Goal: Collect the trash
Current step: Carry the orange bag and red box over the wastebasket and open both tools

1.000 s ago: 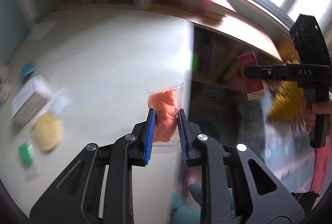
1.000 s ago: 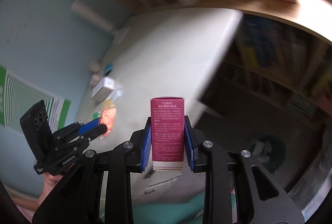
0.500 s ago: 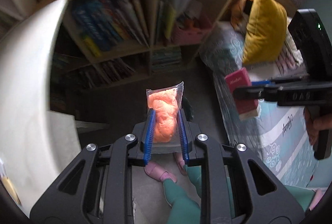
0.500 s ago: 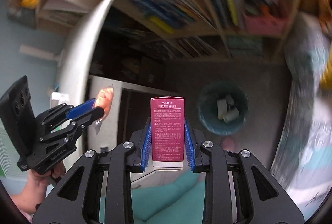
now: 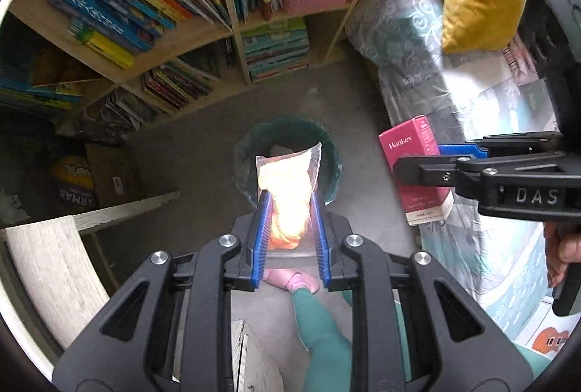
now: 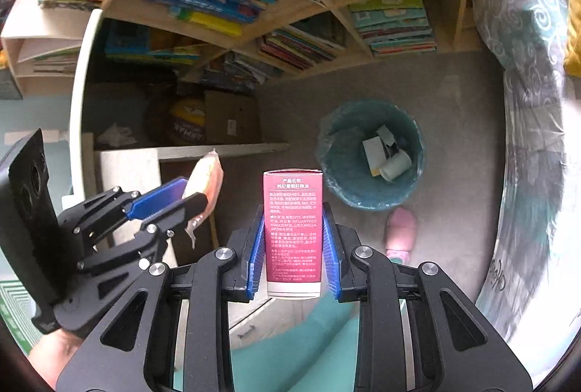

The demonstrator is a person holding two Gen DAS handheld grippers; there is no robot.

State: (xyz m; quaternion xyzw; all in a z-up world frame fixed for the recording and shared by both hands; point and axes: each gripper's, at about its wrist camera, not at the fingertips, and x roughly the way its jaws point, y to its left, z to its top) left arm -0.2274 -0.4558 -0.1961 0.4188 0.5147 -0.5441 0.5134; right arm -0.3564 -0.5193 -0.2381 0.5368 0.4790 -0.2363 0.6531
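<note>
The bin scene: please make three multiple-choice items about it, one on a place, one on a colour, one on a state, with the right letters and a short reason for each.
1. Where does the bin stand?
A. on the bed
B. on the floor near the bookshelf
C. on a shelf

2. What colour is the box in the right gripper?
A. dark pink
B. green
C. yellow

3. What is the state of the left gripper?
A. open, holding nothing
B. shut on a book
C. shut on the bag

Answers:
1 B, grey floor surrounds the bin below the shelves.
2 A, its printed face is dark pink.
3 C, both blue pads press the bag of orange stuff.
</note>
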